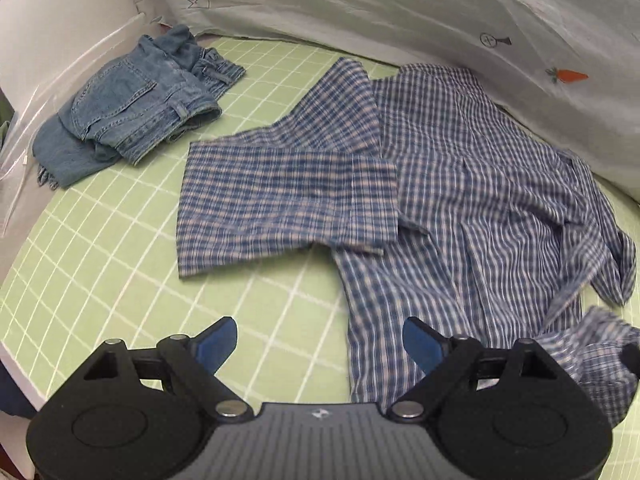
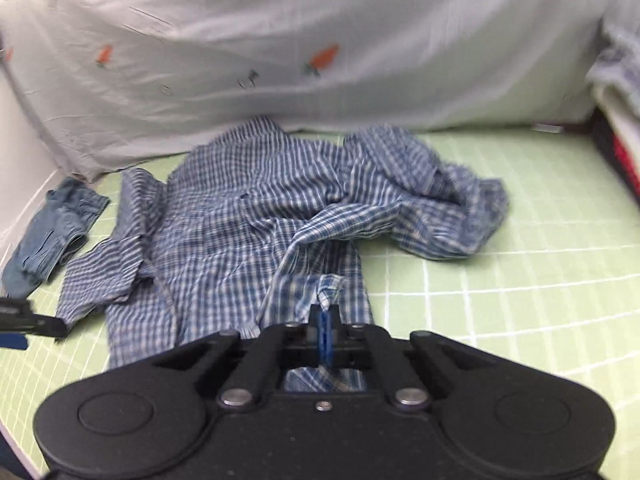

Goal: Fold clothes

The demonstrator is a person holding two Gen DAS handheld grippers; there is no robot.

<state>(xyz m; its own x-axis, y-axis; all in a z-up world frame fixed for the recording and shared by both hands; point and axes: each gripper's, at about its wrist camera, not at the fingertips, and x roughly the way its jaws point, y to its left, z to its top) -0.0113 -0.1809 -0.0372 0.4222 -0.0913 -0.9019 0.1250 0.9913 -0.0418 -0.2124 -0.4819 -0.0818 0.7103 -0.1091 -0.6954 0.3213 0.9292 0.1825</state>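
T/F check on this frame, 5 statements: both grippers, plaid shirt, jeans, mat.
1. The right gripper is shut on a pinch of the plaid shirt. True.
2. The left gripper is clamped on the shirt's sleeve. False: its jaws stand wide open with nothing between them, above the mat.
3. The jeans lie folded on the green grid mat, apart from the shirt. True.
4. The shirt is already folded into a neat rectangle. False: it lies spread and rumpled, one side bunched up.
5. The backdrop is a plain dark curtain. False: it is a pale sheet printed with small carrots.
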